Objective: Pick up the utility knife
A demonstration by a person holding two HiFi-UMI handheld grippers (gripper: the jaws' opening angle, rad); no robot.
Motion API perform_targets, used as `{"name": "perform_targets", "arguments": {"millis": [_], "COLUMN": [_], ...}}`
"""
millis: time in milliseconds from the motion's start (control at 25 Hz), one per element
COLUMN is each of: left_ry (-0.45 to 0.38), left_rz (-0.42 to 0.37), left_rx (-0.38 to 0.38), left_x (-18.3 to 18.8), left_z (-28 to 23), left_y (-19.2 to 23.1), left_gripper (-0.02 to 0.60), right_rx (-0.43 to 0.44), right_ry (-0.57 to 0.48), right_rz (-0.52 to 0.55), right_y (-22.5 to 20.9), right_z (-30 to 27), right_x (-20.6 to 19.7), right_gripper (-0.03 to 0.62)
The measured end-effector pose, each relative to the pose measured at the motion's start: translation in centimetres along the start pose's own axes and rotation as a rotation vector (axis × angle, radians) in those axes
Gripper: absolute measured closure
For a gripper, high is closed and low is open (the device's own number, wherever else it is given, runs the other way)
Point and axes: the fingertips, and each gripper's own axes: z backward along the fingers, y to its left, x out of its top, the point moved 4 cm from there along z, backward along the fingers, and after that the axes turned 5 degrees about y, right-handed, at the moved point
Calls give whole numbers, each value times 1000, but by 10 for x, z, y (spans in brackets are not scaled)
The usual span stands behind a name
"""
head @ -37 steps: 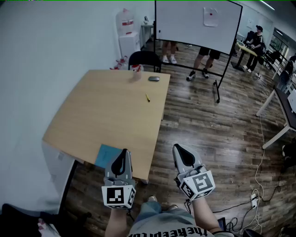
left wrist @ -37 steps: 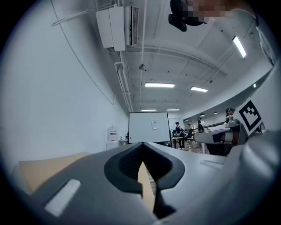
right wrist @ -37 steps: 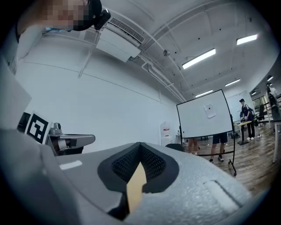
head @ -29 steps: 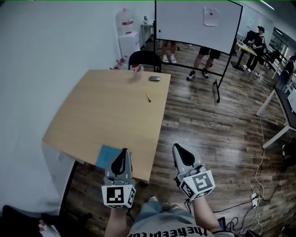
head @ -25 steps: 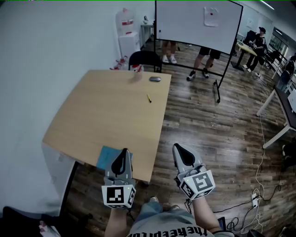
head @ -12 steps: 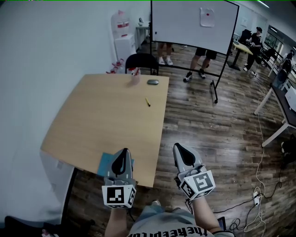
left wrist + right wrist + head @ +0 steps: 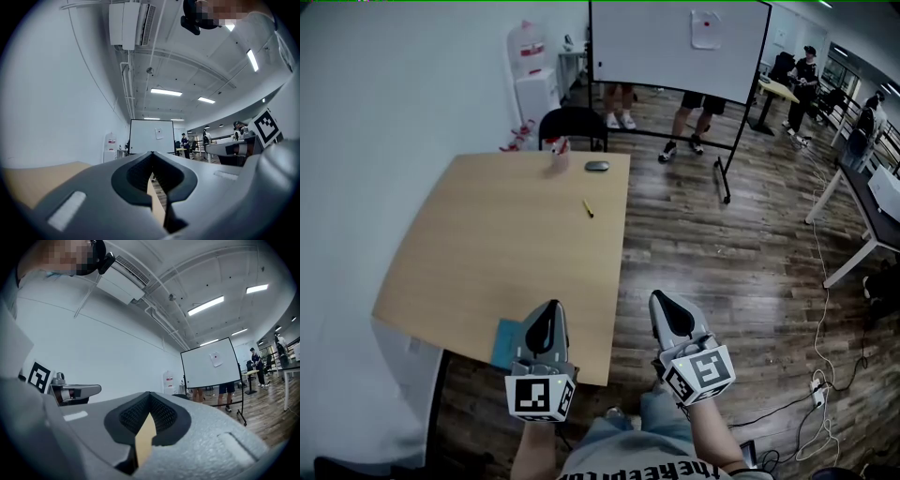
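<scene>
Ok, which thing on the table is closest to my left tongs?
The flat blue item at the near edge of the table, beside the left tongs. The yellow utility knife, dark oval object and red-and-white object sit near the far end.

The room is lit brightly by ceiling strip lights [image 7: 166,92]. Gripper views are bent and darkened at the edges; the near left gripper [image 7: 152,153] is rendered soft.

the left gripper [image 7: 548,307] and the right gripper [image 7: 662,298] are held side by side, a little apart, pointing forward and about level. each has its jaws shut tight at the tips, with nothing between them. behind each one, a forearm [image 7: 713,439] holds it up.
</scene>
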Motion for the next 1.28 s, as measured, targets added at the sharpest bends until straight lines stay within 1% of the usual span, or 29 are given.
{"name": "perform_targets", "arguments": {"millis": [240,680,1280], "left_ry": [3,-1,4], "left_rz": [4,6,-7], "left_rx": [8,69,130], "left_x": [-3,3,6], "left_z": [-26,-95,-181], "left_y": [-1,-6,-44], "left_gripper": [561,561,561], "right_rx": [10,93,188], "right_ry": [1,-1,-5], "right_rz": [4,14,11], "right_y": [-21,-79,-164], "right_z": [-18,-71,-117], "right_x": [0,13,26], "right_gripper": [592,592,592]}}
